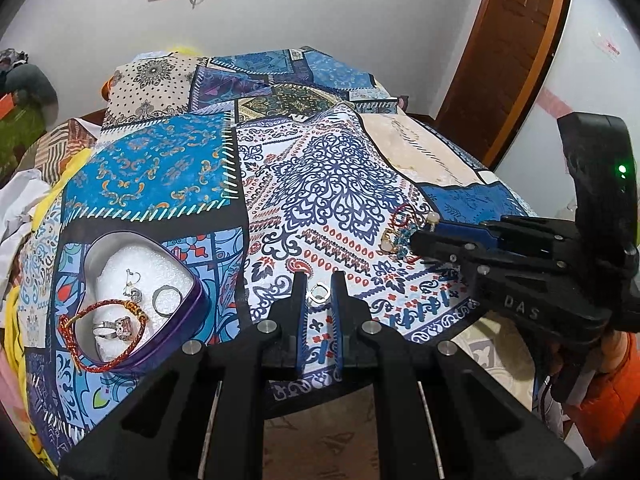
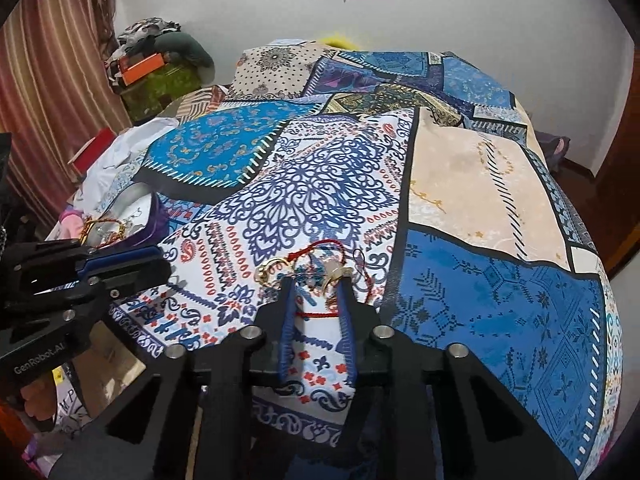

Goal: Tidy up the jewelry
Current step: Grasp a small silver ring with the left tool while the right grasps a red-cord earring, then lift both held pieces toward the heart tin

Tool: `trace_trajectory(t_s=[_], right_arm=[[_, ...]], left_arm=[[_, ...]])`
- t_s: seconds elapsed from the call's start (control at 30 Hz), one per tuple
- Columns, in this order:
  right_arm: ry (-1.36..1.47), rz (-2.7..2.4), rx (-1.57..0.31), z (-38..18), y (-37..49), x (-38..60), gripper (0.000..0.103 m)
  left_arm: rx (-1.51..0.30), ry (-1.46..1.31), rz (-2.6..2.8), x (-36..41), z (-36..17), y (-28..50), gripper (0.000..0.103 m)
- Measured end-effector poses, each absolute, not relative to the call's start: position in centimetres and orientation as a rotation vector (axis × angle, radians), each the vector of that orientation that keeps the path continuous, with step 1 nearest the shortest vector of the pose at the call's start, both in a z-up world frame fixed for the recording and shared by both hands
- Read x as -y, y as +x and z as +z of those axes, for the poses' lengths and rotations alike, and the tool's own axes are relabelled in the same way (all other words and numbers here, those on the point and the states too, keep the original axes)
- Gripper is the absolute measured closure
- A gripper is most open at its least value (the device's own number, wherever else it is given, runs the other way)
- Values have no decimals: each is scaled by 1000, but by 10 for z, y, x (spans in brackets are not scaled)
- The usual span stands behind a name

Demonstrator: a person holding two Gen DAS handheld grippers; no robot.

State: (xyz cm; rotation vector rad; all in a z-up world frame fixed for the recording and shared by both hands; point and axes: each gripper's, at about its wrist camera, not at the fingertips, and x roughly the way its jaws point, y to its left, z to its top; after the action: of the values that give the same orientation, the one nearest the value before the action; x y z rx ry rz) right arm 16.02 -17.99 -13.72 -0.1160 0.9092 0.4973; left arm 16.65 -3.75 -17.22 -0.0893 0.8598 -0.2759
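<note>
My left gripper (image 1: 319,294) is shut on a small silver ring (image 1: 319,293) just above the patterned cloth (image 1: 336,184). To its left lies a heart-shaped purple tin (image 1: 192,280) holding a red braided bracelet (image 1: 80,344), silver rings (image 1: 166,300) and an earring (image 1: 134,284). My right gripper (image 2: 316,280) reaches into a tangle of jewelry (image 2: 320,270) on the cloth. Its fingers (image 2: 289,300) are shut on a teal beaded piece with a red cord (image 2: 328,245) looped around it. A gold ring (image 2: 268,272) lies just outside the left finger. Seen from the left wrist, the right gripper (image 1: 418,240) touches that pile (image 1: 400,236).
The cloth covers a raised, rounded surface whose near edge drops to a tiled floor (image 1: 320,444). Clothes and a yellow fabric (image 1: 16,320) pile up at the left. A curtain (image 2: 48,92) hangs far left, a wooden door (image 1: 508,40) stands at the right.
</note>
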Motion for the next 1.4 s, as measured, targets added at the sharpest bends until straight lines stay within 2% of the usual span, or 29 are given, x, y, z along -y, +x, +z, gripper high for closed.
trace_trajectory(t_s=[0.17, 0.3, 0.83, 1.4], right_arm=[[-50, 498, -920, -138, 169, 189, 96], [-35, 490, -913, -137, 166, 190, 97], [-44, 529, -790, -85, 140, 177, 98], [-86, 657, -667, -45, 109, 109, 98]], left_arm=[[-860, -92, -274, 37, -172, 165, 94], [-853, -84, -269, 37, -170, 163, 94], [-755, -81, -229, 19, -131, 141, 93], [-644, -118, -90, -51, -95, 104, 93]])
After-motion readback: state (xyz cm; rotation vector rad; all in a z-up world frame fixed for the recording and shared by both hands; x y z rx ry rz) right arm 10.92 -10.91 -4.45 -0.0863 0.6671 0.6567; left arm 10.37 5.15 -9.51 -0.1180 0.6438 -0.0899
